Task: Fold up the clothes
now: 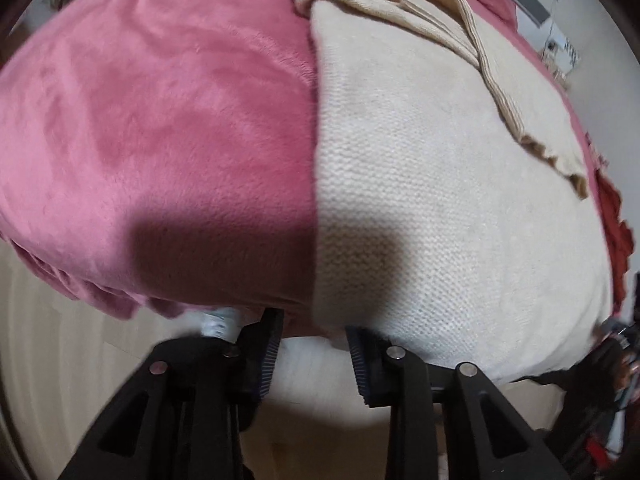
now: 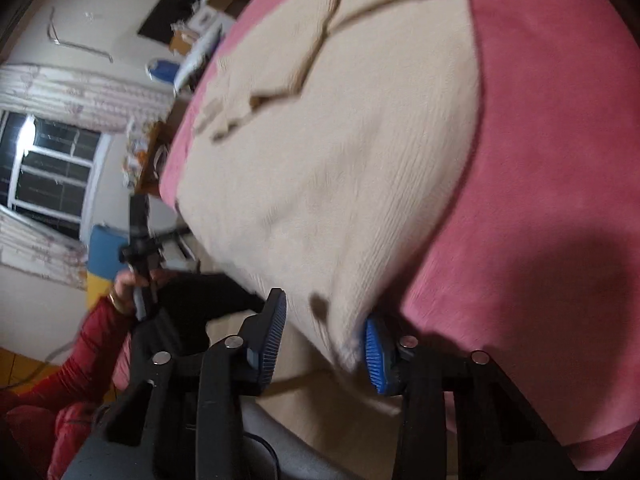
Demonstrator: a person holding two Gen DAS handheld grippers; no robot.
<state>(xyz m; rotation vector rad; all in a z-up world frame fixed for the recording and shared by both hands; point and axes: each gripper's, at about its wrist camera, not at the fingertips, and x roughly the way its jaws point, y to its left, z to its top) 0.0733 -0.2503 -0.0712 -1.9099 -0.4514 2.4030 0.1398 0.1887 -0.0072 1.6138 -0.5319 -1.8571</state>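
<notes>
A: Where do the two hand-held grippers stand?

B: The right hand-held gripper (image 2: 325, 344), part open, straddles the cream sweater's (image 2: 352, 152) near hem; the left hand-held gripper (image 1: 312, 350), part open, holds nothing.

A: Which step?

B: Likely grasping the hem on the pink blanket (image 1: 152, 120); both must pinch, then lift.

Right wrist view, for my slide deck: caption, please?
Right gripper straddles the near corner of a cream knitted sweater spread on a pink plush blanket.

One cream sweater (image 1: 440, 200) lies on one pink blanket (image 1: 160, 120). Two claws show: the left claw (image 1: 312, 356) and the right claw (image 2: 324, 344). One hand (image 2: 128, 284), one red sleeve (image 2: 92, 344), one window (image 2: 48, 168).
</notes>
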